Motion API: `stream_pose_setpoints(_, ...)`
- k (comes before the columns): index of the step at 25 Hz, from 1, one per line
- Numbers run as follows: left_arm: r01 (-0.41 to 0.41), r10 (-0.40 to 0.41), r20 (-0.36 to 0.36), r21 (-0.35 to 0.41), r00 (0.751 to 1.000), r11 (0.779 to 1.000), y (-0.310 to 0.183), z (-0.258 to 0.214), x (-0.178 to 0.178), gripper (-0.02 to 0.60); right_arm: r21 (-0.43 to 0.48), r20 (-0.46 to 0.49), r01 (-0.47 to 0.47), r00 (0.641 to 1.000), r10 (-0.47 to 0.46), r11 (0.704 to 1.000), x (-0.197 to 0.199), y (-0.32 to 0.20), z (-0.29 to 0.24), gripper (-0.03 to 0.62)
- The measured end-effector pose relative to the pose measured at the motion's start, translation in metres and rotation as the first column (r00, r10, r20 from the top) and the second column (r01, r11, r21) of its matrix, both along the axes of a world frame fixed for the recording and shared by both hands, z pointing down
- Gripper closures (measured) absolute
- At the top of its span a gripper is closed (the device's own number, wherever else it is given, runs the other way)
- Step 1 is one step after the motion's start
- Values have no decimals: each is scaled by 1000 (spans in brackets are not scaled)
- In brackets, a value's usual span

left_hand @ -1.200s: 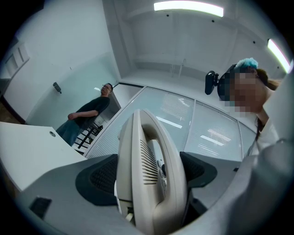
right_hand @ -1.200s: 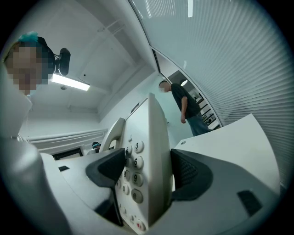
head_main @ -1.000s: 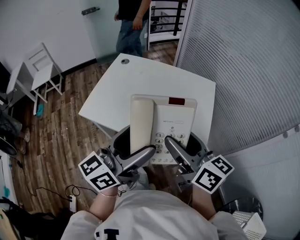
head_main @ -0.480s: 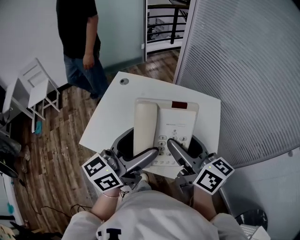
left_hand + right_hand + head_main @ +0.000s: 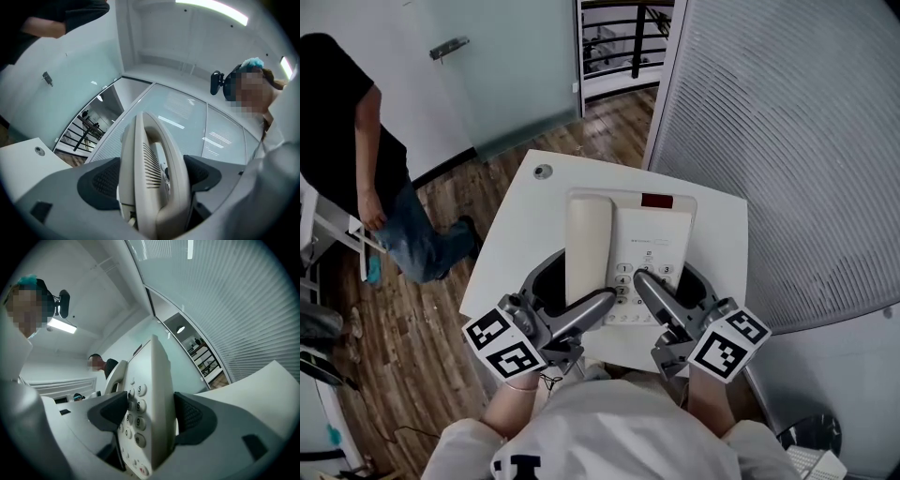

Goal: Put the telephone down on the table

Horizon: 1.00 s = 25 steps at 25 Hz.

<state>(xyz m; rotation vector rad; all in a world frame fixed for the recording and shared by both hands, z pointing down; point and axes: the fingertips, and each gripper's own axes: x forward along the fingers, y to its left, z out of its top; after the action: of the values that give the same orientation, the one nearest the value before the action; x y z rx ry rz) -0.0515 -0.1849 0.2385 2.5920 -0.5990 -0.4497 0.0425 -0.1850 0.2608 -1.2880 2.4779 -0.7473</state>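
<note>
White office worktop point(image 5: 520, 244) | telephone point(image 5: 654, 234) held level above it, seemingly not yet resting | left tool point(image 5: 567, 295) clamped on its handset point(image 5: 586, 244) side, right tool point(image 5: 675, 291) on keypad point(image 5: 642, 277) side | lower evenly, release together.

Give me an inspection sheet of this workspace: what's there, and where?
surface: white table.
job's things: beige telephone, handset on its cradle, held over the table; contact cannot be told.
clutter: one round grommet near the table's far corner.
grippers: left tongs shut on the telephone's handset side; right tongs shut on its keypad side.
cables: nothing seen.
surroundings: wooden floor, person at left, glass door, ribbed partition.
</note>
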Motion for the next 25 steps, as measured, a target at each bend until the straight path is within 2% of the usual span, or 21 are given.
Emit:
stream_pose_setpoints(15,35,-35,-6,-7,999,999,1,-3,-2,160,-22,-12,43,999,-43,999,-3,-3,-4,278)
stream_pose_setpoints(25,42,-42,3,-52,999,998,-4,10,2,160,-40,-32,54,998,-56,998,1,-8,6,278)
